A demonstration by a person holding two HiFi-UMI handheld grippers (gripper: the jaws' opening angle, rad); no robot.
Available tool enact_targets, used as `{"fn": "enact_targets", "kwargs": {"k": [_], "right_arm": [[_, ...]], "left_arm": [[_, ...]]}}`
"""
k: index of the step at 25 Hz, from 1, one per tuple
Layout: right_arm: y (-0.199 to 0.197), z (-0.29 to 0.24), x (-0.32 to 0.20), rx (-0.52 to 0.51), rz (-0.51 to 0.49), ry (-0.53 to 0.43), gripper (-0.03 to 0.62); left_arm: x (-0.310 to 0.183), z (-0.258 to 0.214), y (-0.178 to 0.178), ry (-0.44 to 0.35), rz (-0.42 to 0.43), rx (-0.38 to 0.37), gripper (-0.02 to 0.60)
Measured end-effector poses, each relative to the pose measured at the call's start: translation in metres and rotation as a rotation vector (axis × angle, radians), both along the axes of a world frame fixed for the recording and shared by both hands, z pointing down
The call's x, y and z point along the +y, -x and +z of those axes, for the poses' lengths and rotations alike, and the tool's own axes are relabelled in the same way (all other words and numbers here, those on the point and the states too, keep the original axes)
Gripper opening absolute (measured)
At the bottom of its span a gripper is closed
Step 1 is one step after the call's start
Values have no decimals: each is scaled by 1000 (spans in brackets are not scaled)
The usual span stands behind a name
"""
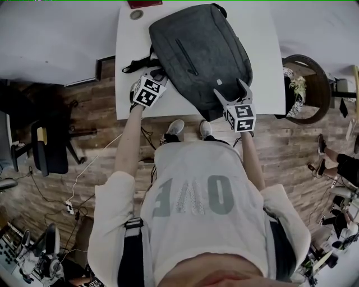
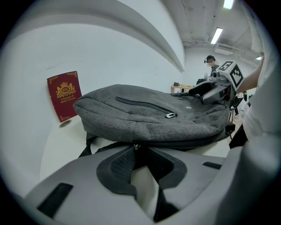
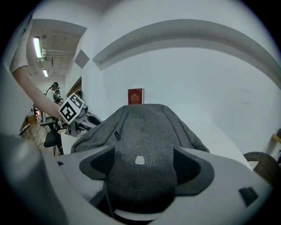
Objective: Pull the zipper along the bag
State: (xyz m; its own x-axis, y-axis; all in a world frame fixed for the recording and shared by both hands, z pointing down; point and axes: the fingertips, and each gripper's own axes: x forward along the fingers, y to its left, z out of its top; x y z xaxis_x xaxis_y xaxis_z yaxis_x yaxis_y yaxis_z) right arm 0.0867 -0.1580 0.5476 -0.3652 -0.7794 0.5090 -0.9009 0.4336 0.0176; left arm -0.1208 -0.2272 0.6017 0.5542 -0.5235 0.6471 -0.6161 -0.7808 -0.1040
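L gripper (image 2: 135, 149) jaws nearly shut, pinching zip tab (image 2: 136, 145) at the side seam (ready to pull, I'd say). Grey bag (image 1: 196, 56) lies flat on table (image 1: 128, 73). R gripper (image 3: 141, 154) jaws wide, clamping bag's near end to steady it.

We see only a sliver of the small metal zipper pull (image 2: 135, 146). The rest is buried between the pads of the left gripper (image 2: 137, 150), whose jaws are nipped together on it. The right gripper (image 3: 142, 161) clasps the near end of the grey fabric backpack (image 3: 145, 127) and covers its bottom edge. In the head view the top edge cuts off the dark red book with a gold crest (image 1: 145, 3); its lettering is too small for us to read. The backpack's black straps (image 2: 87, 147) vanish beneath it. A distant person (image 2: 210, 59) is too small to make out.
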Motion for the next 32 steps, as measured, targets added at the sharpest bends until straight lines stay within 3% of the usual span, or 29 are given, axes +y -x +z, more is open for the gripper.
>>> {"fn": "enact_targets", "kwargs": {"k": [3, 8, 12, 14, 20, 24, 32], "right_arm": [[-1, 2, 0, 3, 2, 4, 402], [-1, 3, -1, 3, 8, 3, 402], [-3, 4, -2, 7, 11, -2, 402], [-3, 5, -3, 6, 12, -5, 402], [-2, 5, -2, 8, 10, -3, 402], [-2, 4, -2, 11, 8, -3, 402], [-1, 4, 0, 16, 3, -1, 401]], "left_arm": [[0, 2, 0, 40, -4, 3, 80], [10, 2, 8, 148, -89, 27, 37], [19, 0, 19, 219, -135, 107, 31], [21, 0, 21, 217, -149, 127, 31], [17, 2, 17, 132, -154, 70, 34], [12, 0, 16, 134, -146, 71, 103], [8, 1, 11, 148, -84, 45, 104]]}}
